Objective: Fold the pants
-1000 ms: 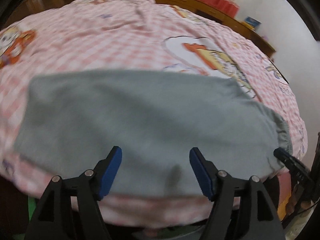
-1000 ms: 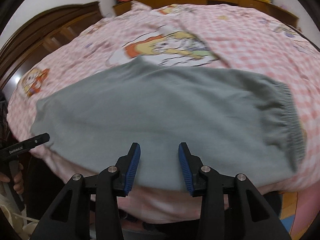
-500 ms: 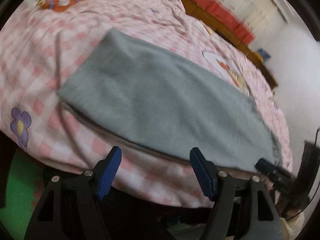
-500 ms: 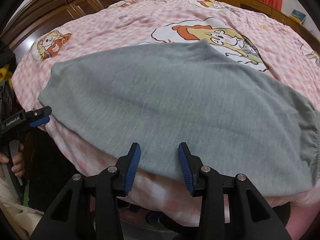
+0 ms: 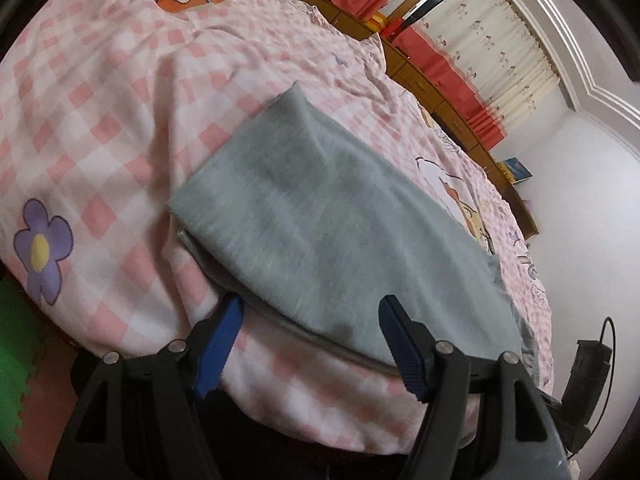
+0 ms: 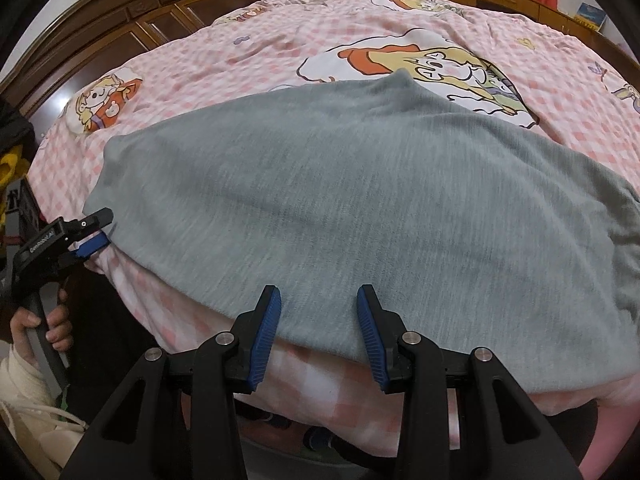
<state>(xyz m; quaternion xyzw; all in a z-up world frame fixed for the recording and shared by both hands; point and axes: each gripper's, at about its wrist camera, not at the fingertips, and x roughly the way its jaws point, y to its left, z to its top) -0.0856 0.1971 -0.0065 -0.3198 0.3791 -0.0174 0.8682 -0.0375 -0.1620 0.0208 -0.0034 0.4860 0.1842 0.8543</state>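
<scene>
Left wrist view: left gripper (image 5: 310, 336) is hovering wide open at the pants (image 5: 340, 232) hem; right gripper (image 6: 318, 322) (also gaping, empty) is nearing their edge. Pinching both layers together seems best.

Plain heathered grey pants (image 6: 360, 200) on a pink-and-white checked bedsheet (image 5: 120, 92) printed with cartoon figures and a purple flower (image 5: 42, 246) — blue-padded black grippers, red-and-cream curtains (image 5: 480, 52).

Pink checked bedsheet (image 5: 120, 92) spreads ahead of the jaws, purple flower print (image 5: 42, 246) far left, red curtains (image 5: 444, 60) beyond
</scene>
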